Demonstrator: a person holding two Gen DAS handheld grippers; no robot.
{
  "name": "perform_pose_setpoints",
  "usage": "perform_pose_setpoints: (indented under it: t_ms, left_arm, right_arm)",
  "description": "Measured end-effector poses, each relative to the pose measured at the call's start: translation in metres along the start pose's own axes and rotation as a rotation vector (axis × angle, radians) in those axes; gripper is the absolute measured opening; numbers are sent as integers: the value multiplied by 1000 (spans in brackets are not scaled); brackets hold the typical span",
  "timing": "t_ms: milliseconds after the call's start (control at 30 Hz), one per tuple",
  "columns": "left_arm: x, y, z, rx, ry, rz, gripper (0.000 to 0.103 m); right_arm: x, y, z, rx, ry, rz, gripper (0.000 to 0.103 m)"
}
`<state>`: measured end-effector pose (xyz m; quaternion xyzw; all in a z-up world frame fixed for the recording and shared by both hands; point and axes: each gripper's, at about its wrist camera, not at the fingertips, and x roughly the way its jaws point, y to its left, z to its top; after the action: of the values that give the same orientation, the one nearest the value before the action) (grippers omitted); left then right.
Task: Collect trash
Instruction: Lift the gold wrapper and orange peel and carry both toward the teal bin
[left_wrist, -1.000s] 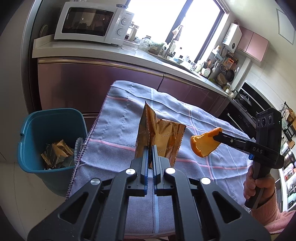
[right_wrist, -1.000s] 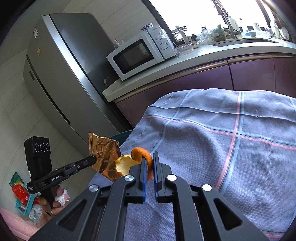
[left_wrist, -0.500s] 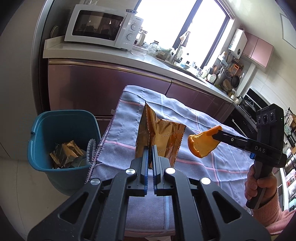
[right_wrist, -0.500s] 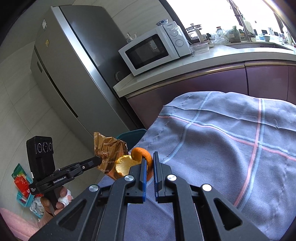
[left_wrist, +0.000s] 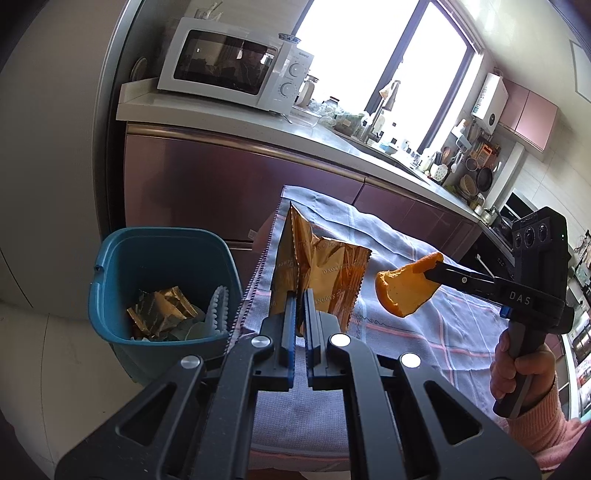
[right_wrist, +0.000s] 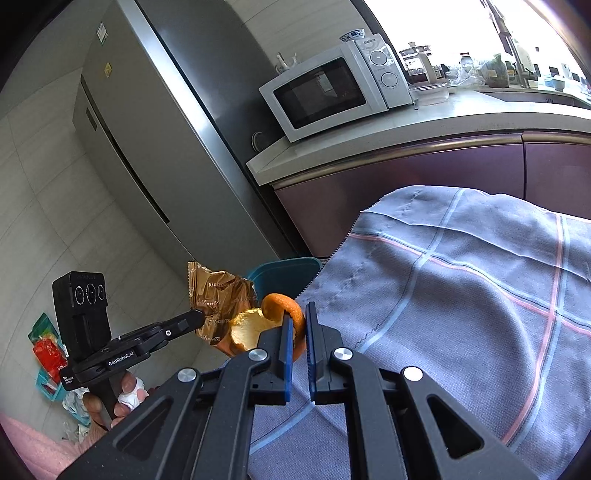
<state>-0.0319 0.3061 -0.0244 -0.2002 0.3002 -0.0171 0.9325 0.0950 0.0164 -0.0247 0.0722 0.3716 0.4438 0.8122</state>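
My left gripper (left_wrist: 300, 295) is shut on a crumpled gold snack wrapper (left_wrist: 325, 273), held upright above the table's left edge. To its right, my right gripper (left_wrist: 430, 271) is shut on a curled piece of orange peel (left_wrist: 404, 291). In the right wrist view the peel (right_wrist: 275, 321) sits between the right gripper's (right_wrist: 299, 317) blue pads, and the left gripper (right_wrist: 197, 317) holds the wrapper (right_wrist: 218, 299) just left of it. A teal trash bin (left_wrist: 162, 266) stands on the floor left of the table, with gold wrappers and pale scraps inside.
A blue checked cloth (left_wrist: 424, 332) covers the table. Behind it runs a maroon kitchen counter (left_wrist: 236, 177) with a white microwave (left_wrist: 232, 74). A tall grey fridge (right_wrist: 155, 140) stands to the left. Colourful packets (right_wrist: 46, 347) lie on the tiled floor.
Both grippers have moved left toward the bin with their loads still held. The bin now sits closer to the middle of the left wrist view.
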Motion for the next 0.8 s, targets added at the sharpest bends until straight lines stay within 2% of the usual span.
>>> perform_pose_setpoints:
  t_ms: [333,800]
  left_arm:
    - [-16,25,8,-22,-35,56,4]
    - [-32,41,10,-36,-57,94,4]
  right_arm:
    - [24,19,11,-32,21,31,5]
    - [46,32,18,-50,38,55,5]
